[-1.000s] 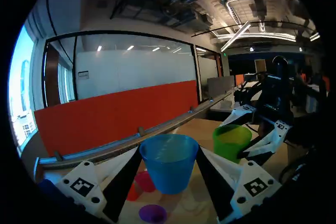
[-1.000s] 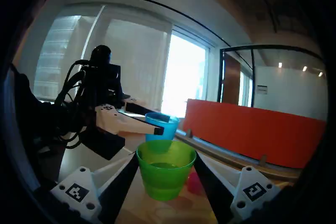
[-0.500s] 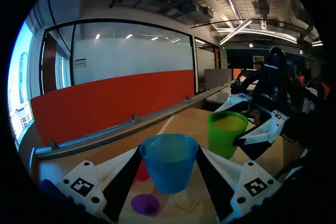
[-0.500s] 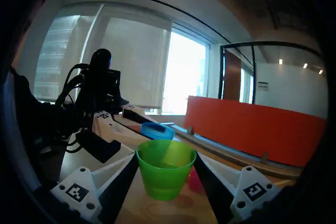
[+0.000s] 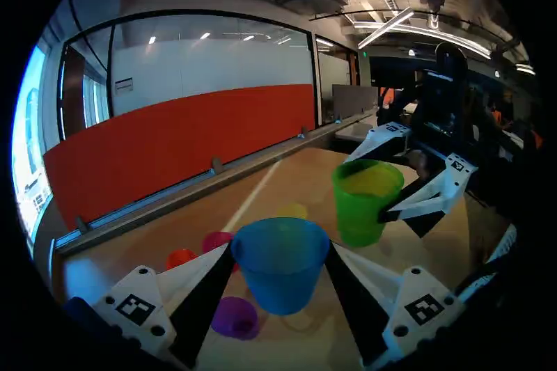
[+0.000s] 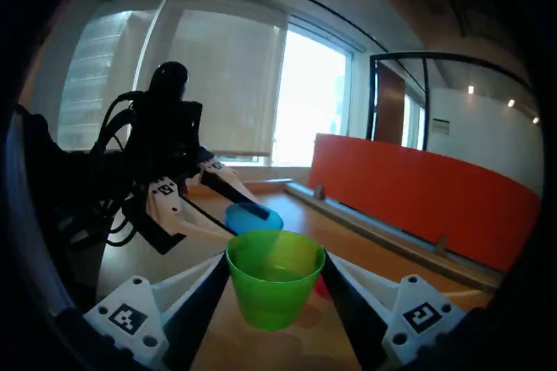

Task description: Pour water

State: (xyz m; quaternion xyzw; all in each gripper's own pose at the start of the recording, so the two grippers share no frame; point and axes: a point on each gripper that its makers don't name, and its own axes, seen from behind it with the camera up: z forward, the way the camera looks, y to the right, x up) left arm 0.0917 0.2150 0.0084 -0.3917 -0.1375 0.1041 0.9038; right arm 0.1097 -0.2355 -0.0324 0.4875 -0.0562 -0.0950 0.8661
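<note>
Between the fingers of the left gripper (image 5: 278,254) sits the blue cup (image 5: 280,277), clamped from both sides at mid-wall and held upright above the table (image 5: 299,176). The right gripper (image 6: 275,264) grips the green cup (image 6: 273,291) the same way. That cup is upright too, near the blue one but a little apart — the rims do not touch.

Both are likely thin plastic: light, a bit springy, smooth-walled and tapered. Too hard a squeeze would probably buckle the wall, and too soft a one would let the cup slide. Mid-wall, below the rim, looks the right hold, and both grippers have it. Any water would add weight and slosh on a tilt; I cannot tell how full either cup is.

The cups are translucent and plain, wider at the rim than the base — one sky blue, the other bright lime. A purple cup (image 5: 235,317), a pink cup (image 5: 216,240) and an orange cup (image 5: 179,257) sit on the table below.
</note>
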